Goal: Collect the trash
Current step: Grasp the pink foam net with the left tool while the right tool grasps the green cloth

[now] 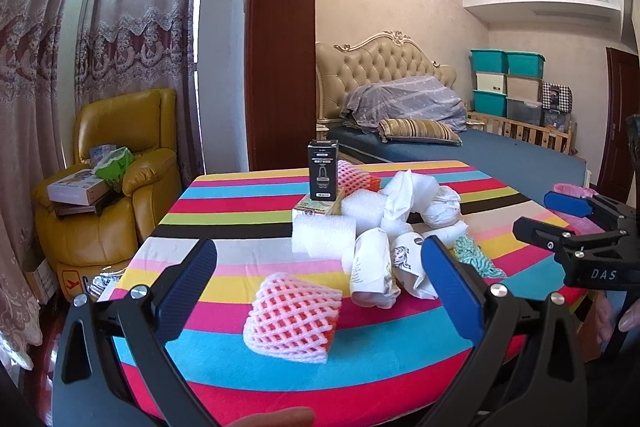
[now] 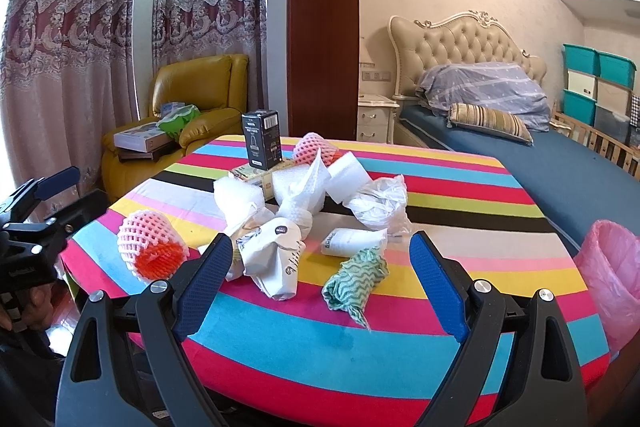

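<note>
Trash is piled mid-table on a striped cloth (image 1: 248, 219): crumpled paper cups (image 1: 376, 267), white foam pieces (image 1: 324, 237), tissue and a white plastic bag (image 2: 380, 203). A pink foam fruit net (image 1: 292, 319) lies nearest, just ahead of my open left gripper (image 1: 320, 283), between its fingers' line but untouched. A green-white wavy cloth (image 2: 356, 279) lies just ahead of my open right gripper (image 2: 320, 279), also untouched. Each gripper shows in the other's view: the right gripper (image 1: 544, 215) at the table's right, the left gripper (image 2: 60, 203) at its left.
A black box (image 2: 262, 139) stands on a flat carton at the table's far side, beside a second pink net (image 2: 314, 147). A pink bin bag (image 2: 612, 267) hangs off the table's right edge. Behind stand a yellow armchair (image 1: 120, 163) and a bed (image 2: 520, 163).
</note>
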`<state>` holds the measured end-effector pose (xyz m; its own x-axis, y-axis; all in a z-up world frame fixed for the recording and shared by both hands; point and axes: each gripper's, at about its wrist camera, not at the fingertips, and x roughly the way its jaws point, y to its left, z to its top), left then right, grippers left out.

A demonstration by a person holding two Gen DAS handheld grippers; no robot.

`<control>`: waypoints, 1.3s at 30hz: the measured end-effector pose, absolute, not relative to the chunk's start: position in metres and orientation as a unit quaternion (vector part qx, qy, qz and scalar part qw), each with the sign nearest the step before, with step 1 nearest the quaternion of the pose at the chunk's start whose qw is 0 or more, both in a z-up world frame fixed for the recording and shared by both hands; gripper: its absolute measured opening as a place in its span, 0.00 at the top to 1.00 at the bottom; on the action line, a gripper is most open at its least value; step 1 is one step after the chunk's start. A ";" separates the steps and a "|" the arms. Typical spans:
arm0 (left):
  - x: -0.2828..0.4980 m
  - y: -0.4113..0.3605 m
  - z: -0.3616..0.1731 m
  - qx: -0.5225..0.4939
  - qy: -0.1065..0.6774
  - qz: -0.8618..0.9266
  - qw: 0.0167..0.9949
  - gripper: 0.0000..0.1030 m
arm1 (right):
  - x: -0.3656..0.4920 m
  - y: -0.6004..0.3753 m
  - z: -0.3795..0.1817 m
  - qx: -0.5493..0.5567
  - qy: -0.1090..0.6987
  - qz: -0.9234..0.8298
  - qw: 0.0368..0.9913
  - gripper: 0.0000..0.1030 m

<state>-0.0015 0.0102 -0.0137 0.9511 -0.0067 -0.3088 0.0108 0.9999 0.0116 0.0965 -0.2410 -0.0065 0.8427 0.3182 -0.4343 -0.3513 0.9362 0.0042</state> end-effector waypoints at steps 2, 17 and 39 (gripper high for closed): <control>-0.004 0.016 -0.015 -0.001 0.158 0.001 0.987 0.04 | 0.099 -0.243 -0.008 -0.038 0.226 0.171 0.958 0.18; 0.028 0.047 -0.057 -0.023 0.249 0.059 0.966 0.04 | 0.147 -0.258 -0.043 -0.017 0.290 0.137 0.947 0.18; 0.074 0.033 -0.094 0.004 0.300 0.008 0.954 0.46 | 0.175 -0.244 -0.072 -0.014 0.323 0.156 0.933 0.73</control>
<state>0.0742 0.0330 -0.0942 0.8199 0.0185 -0.5722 -0.0134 0.9998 0.0132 0.1746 -0.2435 -0.0715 0.7427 0.2830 -0.6068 -0.3006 0.9508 0.0756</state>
